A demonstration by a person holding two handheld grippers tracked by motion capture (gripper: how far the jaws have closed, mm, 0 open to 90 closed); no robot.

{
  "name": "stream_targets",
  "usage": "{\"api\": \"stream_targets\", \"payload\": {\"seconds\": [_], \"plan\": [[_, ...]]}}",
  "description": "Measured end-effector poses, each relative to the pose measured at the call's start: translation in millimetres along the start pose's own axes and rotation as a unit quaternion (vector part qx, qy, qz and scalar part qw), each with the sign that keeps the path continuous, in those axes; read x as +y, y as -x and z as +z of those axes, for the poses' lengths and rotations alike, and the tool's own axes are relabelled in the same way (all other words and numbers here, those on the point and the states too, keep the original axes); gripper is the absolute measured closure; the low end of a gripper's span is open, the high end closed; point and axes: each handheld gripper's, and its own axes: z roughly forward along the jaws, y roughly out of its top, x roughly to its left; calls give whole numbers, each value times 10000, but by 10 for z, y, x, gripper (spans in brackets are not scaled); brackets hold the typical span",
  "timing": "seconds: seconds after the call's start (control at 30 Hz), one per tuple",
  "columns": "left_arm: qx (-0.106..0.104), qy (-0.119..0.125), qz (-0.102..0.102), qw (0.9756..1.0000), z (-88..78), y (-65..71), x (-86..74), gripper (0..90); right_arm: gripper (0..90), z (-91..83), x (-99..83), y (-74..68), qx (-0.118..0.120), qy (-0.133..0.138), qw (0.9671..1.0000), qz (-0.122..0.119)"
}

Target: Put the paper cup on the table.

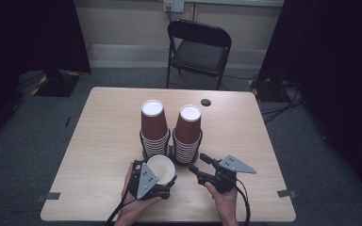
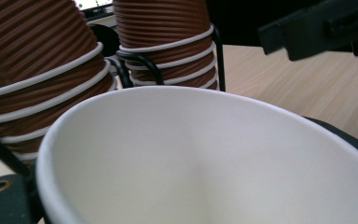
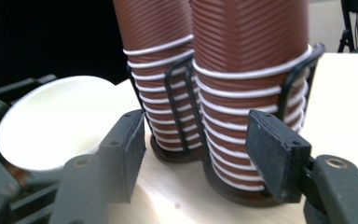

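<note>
Nearest us, our left gripper is clamped on a paper cup, tipped so its white inside faces up, at the table's near edge. Just right of it, our right gripper stands spread with nothing between its jaws. Beyond both, two stacks of brown cups sit upside down in a black wire holder.

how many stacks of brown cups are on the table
2. The left stack and the right stack stand side by side in black wire holders at mid-table. One single cup, apart from them, is in the left gripper.
</note>
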Motion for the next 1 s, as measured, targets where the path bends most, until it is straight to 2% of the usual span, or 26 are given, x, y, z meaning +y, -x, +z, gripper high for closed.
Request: {"api": "stream_targets", "payload": {"seconds": [0.13, 0.2, 0.27, 0.33, 0.47, 0.5, 0.53, 0.63, 0.73, 0.77, 0.8, 0.83, 0.87, 0.9, 1.0], "plan": [[67, 15, -96, 9999, -38, -84, -7, 58, 324, -32, -31, 28, -146, 142, 9998, -71], [177, 28, -179, 9997, -82, -161, -15, 58, 265, -67, -63, 50, -360, 310, 9987, -188], [222, 4, -157, 9996, -102, -189, -17, 58, 249, -75, -75, 57, -450, 303, 9982, -238], [290, 21, -226, 9993, -136, -246, -27, 58, 232, -97, -103, 74, -609, 298, 9972, -308], [412, 58, -345, 9985, -177, -352, -59, 58, 165, -124, -152, 109, -681, 374, 9965, -299], [457, 98, -440, 9979, -198, -410, -78, 58, 138, -129, -174, 121, -743, 326, 9961, -358], [457, 98, -440, 9979, -198, -410, -78, 58, 138, -129, -174, 121, -743, 326, 9961, -358], [579, 130, -511, 9969, -243, -519, -106, 58, 138, -131, -230, 152, -903, 239, 9954, -230], [625, 157, -575, 9963, -261, -569, -115, 58, 139, -139, -257, 169, -937, 233, 9951, -210], [661, 160, -593, 9959, -265, -628, -118, 58, 137, -154, -279, 177, -971, 250, 9947, -224], [661, 160, -593, 9959, -265, -628, -118, 58, 138, -157, -286, 184, -947, 246, 9949, -243], [733, 134, -606, 9954, -265, -692, -120, 58, 138, -165, -298, 189, -894, 244, 9953, -265], [733, 134, -606, 9954, -265, -692, -120, 58, 138, -165, -298, 189, -894, 244, 9953, -265], [720, 176, -712, 9947, -271, -754, -128, 57, 138, -176, -324, 199, -958, 262, 9945, -342], [785, 163, -717, 9942, -276, -801, -130, 57, 137, -186, -351, 217, -1034, 308, 9934, -399]]}}
